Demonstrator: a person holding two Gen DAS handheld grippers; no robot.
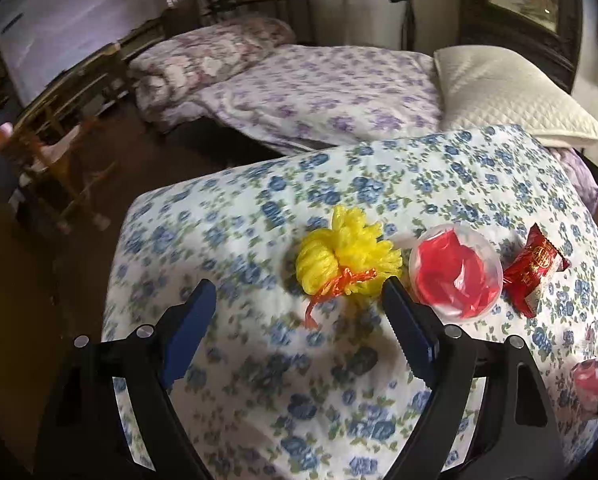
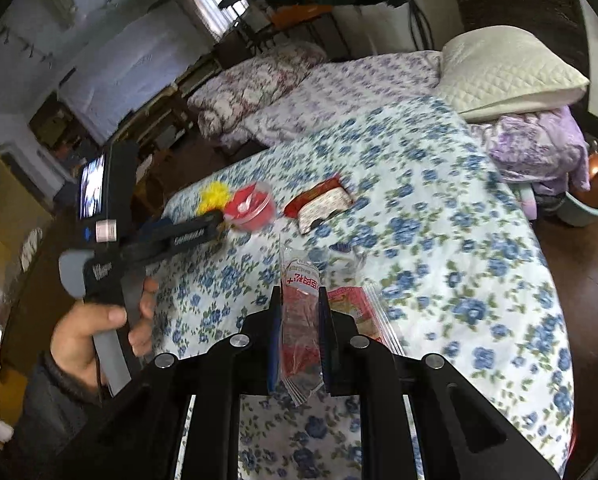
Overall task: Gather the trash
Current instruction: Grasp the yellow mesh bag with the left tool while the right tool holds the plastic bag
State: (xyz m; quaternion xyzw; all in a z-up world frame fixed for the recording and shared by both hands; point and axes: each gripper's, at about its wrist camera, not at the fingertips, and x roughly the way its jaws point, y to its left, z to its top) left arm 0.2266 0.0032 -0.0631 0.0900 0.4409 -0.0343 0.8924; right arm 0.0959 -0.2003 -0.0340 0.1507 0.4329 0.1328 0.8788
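A yellow mesh bundle (image 1: 347, 260) tied with orange ribbon lies on the blue-flowered quilt (image 1: 259, 360). To its right stand a clear plastic cup (image 1: 455, 270) with red plastic inside and a red snack wrapper (image 1: 533, 268). My left gripper (image 1: 299, 283) is open, its blue pads just short of the bundle, one on each side. In the right wrist view my right gripper (image 2: 300, 292) is shut on a clear wrapper with red print (image 2: 301, 320). The same view shows a hand (image 2: 95, 328) holding the left gripper (image 2: 215, 220) by the bundle (image 2: 213, 196) and cup (image 2: 253, 206).
A pink zip bag (image 2: 359, 312) and a crumpled clear wrapper (image 2: 341, 254) lie on the quilt under the right gripper. A white pillow (image 1: 511, 92) and purple-flowered bedding (image 1: 319, 88) lie beyond. A wooden chair (image 1: 59, 152) stands at left, a teal basin (image 2: 591, 204) at right.
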